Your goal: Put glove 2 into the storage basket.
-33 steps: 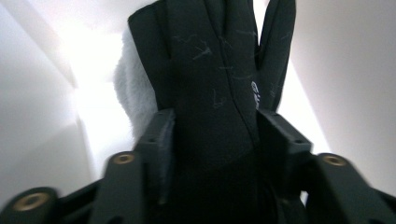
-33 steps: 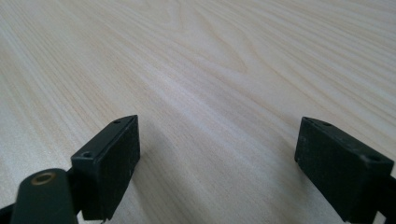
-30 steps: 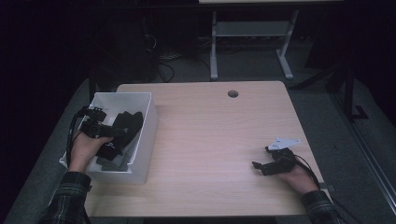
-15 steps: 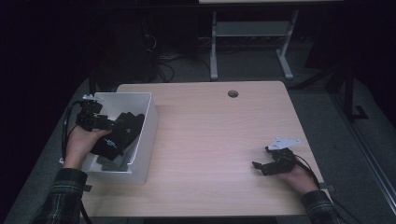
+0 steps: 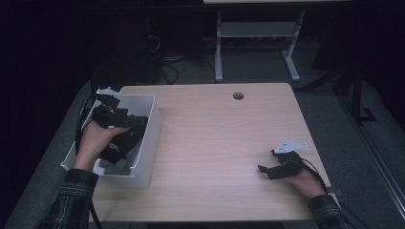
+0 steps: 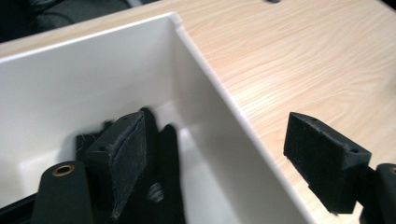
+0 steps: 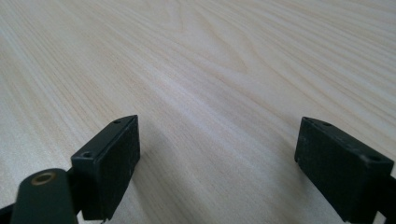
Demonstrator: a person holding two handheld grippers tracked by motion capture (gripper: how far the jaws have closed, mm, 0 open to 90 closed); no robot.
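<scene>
We've got a white bin (image 5: pixel 145 143) at the tabletop's (image 5: pixel 224 143) left edge with dark gloves (image 5: pixel 122 143) piled inside. Our left gripper (image 6: pixel 224 144) hangs over the bin, jaws just opened wide, nothing between them. Right gripper (image 5: pixel 267 170), well right of the bin, gapes empty.

white bin (image 5: pixel 148 138) walls hem the left tongs (image 5: pixel 136 121), bare tabletop (image 5: pixel 219 143) between bin and right tongs (image 5: pixel 267 168)

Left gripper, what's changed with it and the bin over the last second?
The left gripper has lifted and pulled back toward the bin's far left corner; its jaws have just been opening, nothing between them. The dark items lie in the bin below. The right gripper stayed put, open on the table.
</scene>
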